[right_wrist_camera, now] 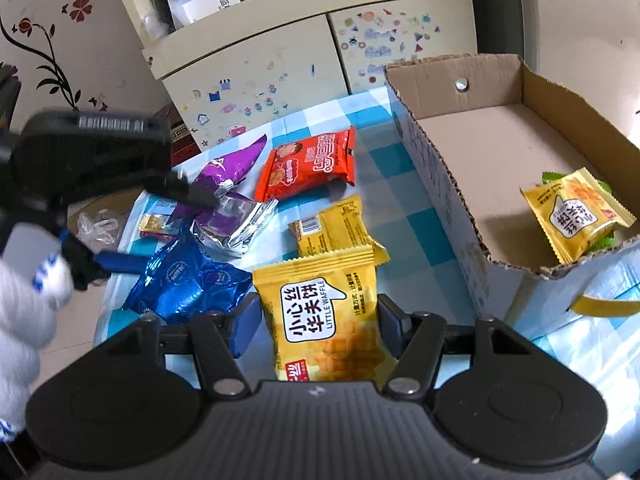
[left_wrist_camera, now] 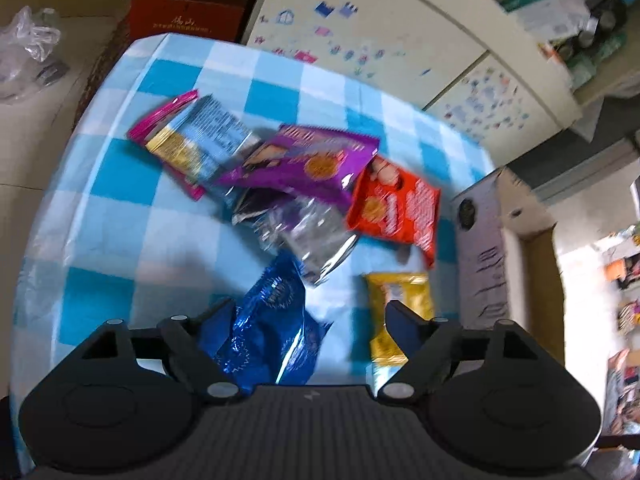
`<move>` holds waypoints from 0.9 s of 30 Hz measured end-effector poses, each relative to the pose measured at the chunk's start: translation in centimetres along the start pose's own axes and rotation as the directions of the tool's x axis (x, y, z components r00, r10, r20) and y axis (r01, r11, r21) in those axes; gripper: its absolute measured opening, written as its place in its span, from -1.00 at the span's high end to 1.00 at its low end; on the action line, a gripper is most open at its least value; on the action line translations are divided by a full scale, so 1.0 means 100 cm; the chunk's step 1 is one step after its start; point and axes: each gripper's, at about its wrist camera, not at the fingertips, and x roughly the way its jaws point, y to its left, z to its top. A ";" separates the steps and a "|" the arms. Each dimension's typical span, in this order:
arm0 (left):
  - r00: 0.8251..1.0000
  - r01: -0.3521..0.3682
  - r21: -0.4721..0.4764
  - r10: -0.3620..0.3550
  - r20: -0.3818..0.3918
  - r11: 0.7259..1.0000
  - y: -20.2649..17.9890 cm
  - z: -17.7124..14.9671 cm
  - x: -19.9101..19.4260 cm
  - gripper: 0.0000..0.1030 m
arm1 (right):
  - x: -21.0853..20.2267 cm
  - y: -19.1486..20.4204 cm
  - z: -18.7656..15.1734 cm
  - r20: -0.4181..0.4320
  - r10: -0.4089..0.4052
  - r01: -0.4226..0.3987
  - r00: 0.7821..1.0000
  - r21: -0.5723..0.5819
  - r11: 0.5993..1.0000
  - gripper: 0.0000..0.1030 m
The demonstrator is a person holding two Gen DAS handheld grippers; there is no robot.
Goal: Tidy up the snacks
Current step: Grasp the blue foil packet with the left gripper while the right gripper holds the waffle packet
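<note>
Snack packs lie on the blue checked tablecloth (left_wrist_camera: 112, 216): a blue foil pack (left_wrist_camera: 268, 324), a silver pack (left_wrist_camera: 308, 232), a purple pack (left_wrist_camera: 308, 160), a red pack (left_wrist_camera: 396, 208), a pink and gold pack (left_wrist_camera: 192, 140) and a yellow pack (left_wrist_camera: 396, 312). My left gripper (left_wrist_camera: 310, 312) is open above the blue pack. My right gripper (right_wrist_camera: 316, 320) is shut on a yellow waffle pack (right_wrist_camera: 324, 320) and holds it above the table. A cardboard box (right_wrist_camera: 448, 184) at the right holds another yellow waffle pack (right_wrist_camera: 576, 212).
A cream cabinet (right_wrist_camera: 256, 76) with stickers stands behind the table. A second yellow pack (right_wrist_camera: 336, 228) lies on the cloth beyond the held one. The left gripper (right_wrist_camera: 156, 232) shows in the right wrist view over the snack pile. A brown box (left_wrist_camera: 188, 4) stands past the table's far left corner.
</note>
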 end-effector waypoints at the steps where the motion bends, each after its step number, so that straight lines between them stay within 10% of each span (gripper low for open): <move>1: 1.000 -0.011 0.003 0.011 -0.008 1.000 0.002 -0.002 0.001 -0.68 | 0.001 -0.001 0.000 -0.003 -0.001 0.001 1.000 0.004 1.000 -0.22; 11: 0.993 -0.116 0.220 0.119 -0.001 0.969 -0.002 -0.022 0.003 -0.71 | -0.001 -0.004 0.002 -0.003 0.012 -0.011 1.000 0.024 1.000 -0.22; 22: 0.989 -0.142 0.242 0.146 0.002 0.960 0.001 -0.033 0.022 -0.72 | -0.003 -0.002 0.002 -0.003 0.021 -0.021 1.000 0.017 1.000 -0.22; 27: 0.986 -0.160 0.284 0.168 -0.002 0.945 -0.005 -0.040 0.028 -0.35 | -0.004 -0.002 0.005 -0.003 0.018 -0.018 1.000 0.015 1.000 -0.22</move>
